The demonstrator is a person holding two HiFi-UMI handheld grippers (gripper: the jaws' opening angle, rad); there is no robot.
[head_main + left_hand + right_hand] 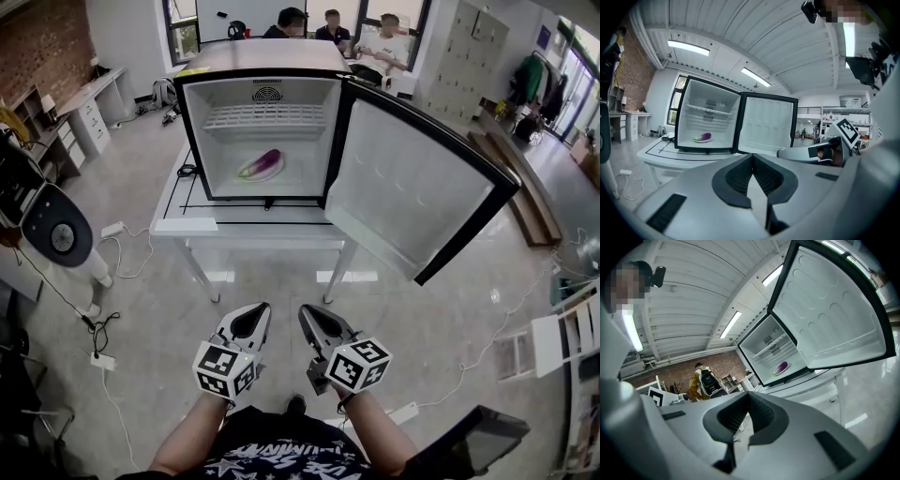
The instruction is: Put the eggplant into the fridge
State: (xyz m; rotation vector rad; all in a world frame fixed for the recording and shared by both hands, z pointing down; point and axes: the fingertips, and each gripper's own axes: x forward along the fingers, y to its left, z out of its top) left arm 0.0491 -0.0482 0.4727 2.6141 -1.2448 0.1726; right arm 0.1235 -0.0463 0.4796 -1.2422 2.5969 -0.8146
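The eggplant (pixel 262 165) already lies inside the fridge (pixel 194 122), on the floor of the lower compartment and a little left of centre. There is a pale rim under it that may be a small dish, though I can't be sure. From here the task looks done.

Both grippers hang low by the person's waist, well back from the bench (pixel 187 226). The left gripper (pixel 251 317) has its jaws closed tip to tip with nothing between them, and so does the right gripper (pixel 317 319).

If it needed shifting, I'd judge the eggplant light, fairly firm and glossy, so likely to slide in a hard pinch. Its curved, tapering body would sit best in the jaws across the thick middle, gripped gently so the skin isn't bruised.

There is plenty of room. The door (pixel 412 192) stands wide open to the right, with its lower corner jutting past the bench edge toward the person. That corner is the thing to steer round. The wire shelf (pixel 265 116) caps the space above the eggplant, so any reach goes in low and straight. The fridge fills most of the bench, leaving only a narrow strip at the front.
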